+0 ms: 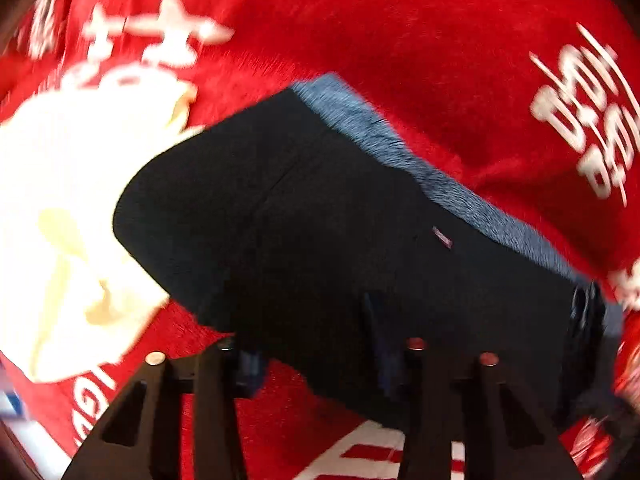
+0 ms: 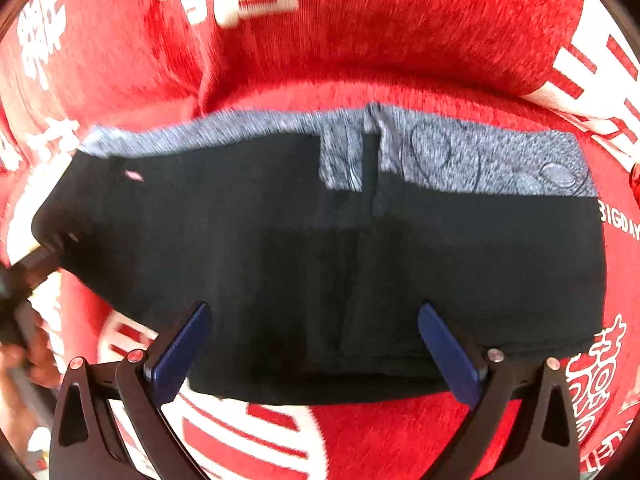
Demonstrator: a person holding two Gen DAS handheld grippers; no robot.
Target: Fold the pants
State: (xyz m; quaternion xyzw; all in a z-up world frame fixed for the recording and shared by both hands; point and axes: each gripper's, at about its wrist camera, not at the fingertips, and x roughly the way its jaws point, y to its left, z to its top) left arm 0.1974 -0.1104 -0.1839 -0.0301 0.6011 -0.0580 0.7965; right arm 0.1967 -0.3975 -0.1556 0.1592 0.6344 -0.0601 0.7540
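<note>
Black pants (image 2: 280, 248) lie folded into a compact block on a red cloth (image 2: 400, 40) printed with white characters. A grey heathered band (image 2: 460, 160) of the same garment shows along the far edge of the block, with thin dark curling lines on it.

In the right wrist view, the right gripper (image 2: 312, 340) hovers at the near edge of the pants with its 2 blue-padded fingers (image 2: 180, 344) spread wide apart, 1 on each side of the block's middle, holding nothing. At the far left of that view the left gripper's dark body reaches the left end of the pants, though blur hides the contact.

In the left wrist view, the pants (image 1: 320, 220) fill the centre at a slant, a small pinkish tag (image 1: 442, 237) near the grey band. The left gripper (image 1: 320, 360) sits at the garment's near edge; its fingers are apart, and dark fabric lies over their tips, so I cannot tell whether they pinch it. A pale cream item (image 1: 60, 220), overexposed, lies on the cloth touching the left of the pants.
</note>
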